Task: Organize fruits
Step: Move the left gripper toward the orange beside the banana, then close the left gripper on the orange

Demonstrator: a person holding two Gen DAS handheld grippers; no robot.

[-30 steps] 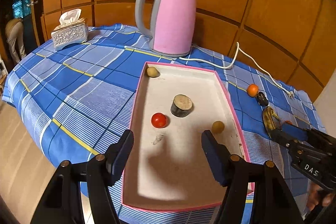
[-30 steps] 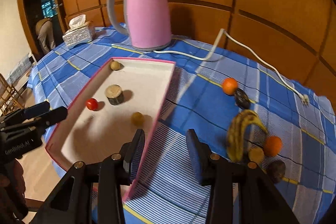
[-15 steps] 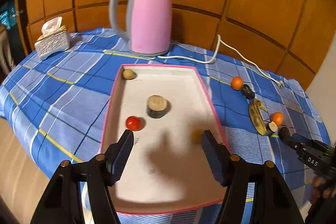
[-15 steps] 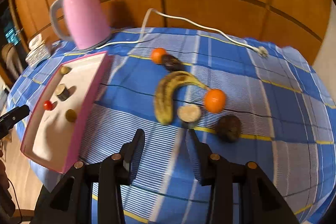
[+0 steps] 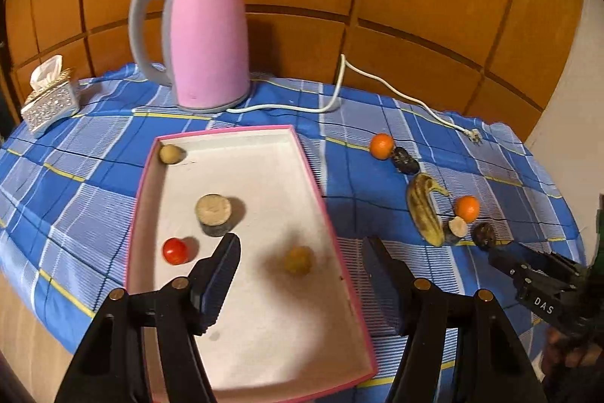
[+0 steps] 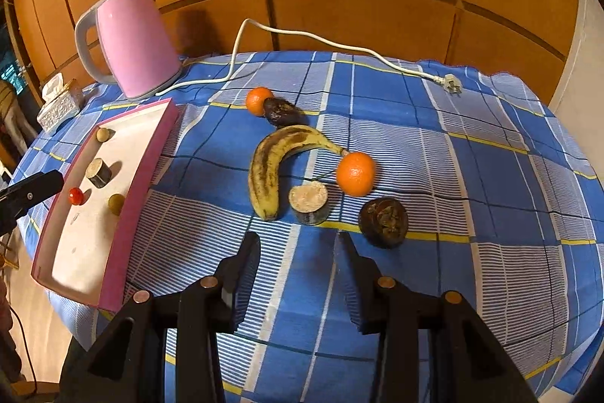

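A pink-rimmed white tray (image 5: 324,214) (image 6: 151,157) holds a red tomato (image 5: 174,250), a cut dark round fruit (image 5: 213,214), and two small yellowish fruits (image 5: 298,260) (image 5: 170,153). On the blue checked cloth lie a spotted banana (image 6: 270,169), two oranges (image 6: 355,173) (image 6: 257,100), a cut dark fruit (image 6: 308,202), and two dark fruits (image 6: 384,221) (image 6: 281,112). My left gripper (image 5: 302,286) is open and empty above the tray's near right part. My right gripper (image 6: 298,274) is open and empty, just in front of the cut fruit.
A pink kettle (image 5: 204,40) (image 6: 132,44) stands behind the tray, its white cord and plug (image 6: 451,84) trailing across the cloth. A silver tissue box (image 5: 51,99) sits at the far left. Wood panelling backs the table. The table edge is near on both sides.
My right gripper has swung right from the tray's edge to the loose fruit and come closer to it. My left gripper has shifted right over the tray.
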